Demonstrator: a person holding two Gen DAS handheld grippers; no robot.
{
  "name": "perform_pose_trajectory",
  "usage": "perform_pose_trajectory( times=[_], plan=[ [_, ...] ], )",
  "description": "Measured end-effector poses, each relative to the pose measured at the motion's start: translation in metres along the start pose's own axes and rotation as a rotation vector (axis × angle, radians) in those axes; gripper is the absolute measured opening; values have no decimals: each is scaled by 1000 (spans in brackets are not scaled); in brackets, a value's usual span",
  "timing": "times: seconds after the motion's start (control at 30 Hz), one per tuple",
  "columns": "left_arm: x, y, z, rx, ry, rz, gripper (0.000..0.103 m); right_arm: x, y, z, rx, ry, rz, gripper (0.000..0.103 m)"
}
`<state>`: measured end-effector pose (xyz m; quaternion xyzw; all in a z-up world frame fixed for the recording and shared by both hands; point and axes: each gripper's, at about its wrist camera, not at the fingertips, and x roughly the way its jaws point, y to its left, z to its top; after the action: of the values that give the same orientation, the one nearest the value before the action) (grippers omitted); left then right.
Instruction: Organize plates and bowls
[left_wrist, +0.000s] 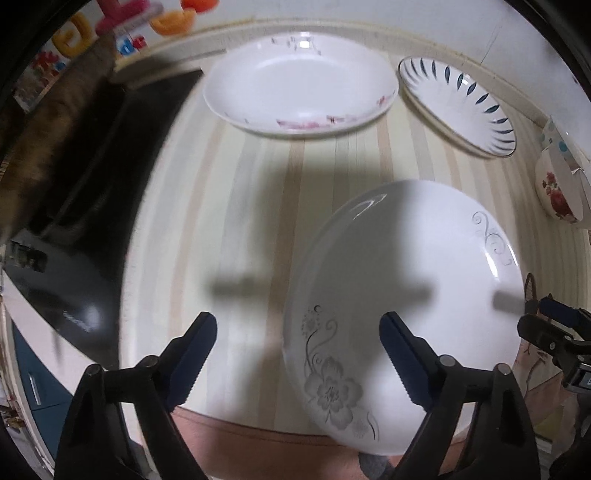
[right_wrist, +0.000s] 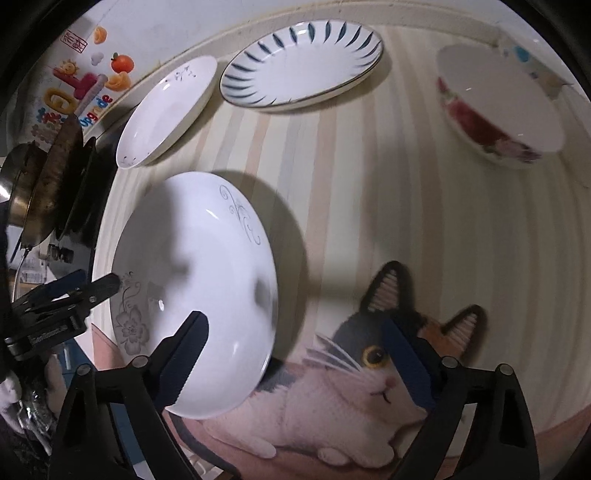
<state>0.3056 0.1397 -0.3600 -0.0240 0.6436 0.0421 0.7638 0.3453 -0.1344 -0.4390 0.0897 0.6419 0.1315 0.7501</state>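
Plates and one bowl lie spread on the striped tablecloth (right_wrist: 369, 192). Nearest is a grey-flower plate (right_wrist: 199, 295), partly over the cloth's cat picture (right_wrist: 354, 387). Behind it sit a pink-flower plate (left_wrist: 301, 85) and, just beside that, a blue-leaf plate (right_wrist: 303, 66). A red-flower bowl (right_wrist: 502, 107) stands well apart at the right. Left gripper (left_wrist: 299, 354): jaws wide, nothing held, straddling the grey-flower plate's left rim. Right gripper (right_wrist: 295, 362): jaws wide, empty, over that plate's right edge.
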Motion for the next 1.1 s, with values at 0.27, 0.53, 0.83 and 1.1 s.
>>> perform_pose_trajectory(
  times=[0.27, 0.53, 0.83, 1.1],
  plan=[
    [19, 4, 1, -2, 67, -49, 78, 24, 14, 13, -36, 59, 51, 67],
    [24, 3, -8, 1, 82, -145, 58, 33, 34, 21, -72, 62, 59, 28],
    [10, -10, -26, 10, 48, -135, 51, 20, 16, 11, -47, 58, 81, 21],
    [-14, -50, -38, 67, 15, -158, 51, -12, -17, 5, -22, 23, 68, 21]
  ],
)
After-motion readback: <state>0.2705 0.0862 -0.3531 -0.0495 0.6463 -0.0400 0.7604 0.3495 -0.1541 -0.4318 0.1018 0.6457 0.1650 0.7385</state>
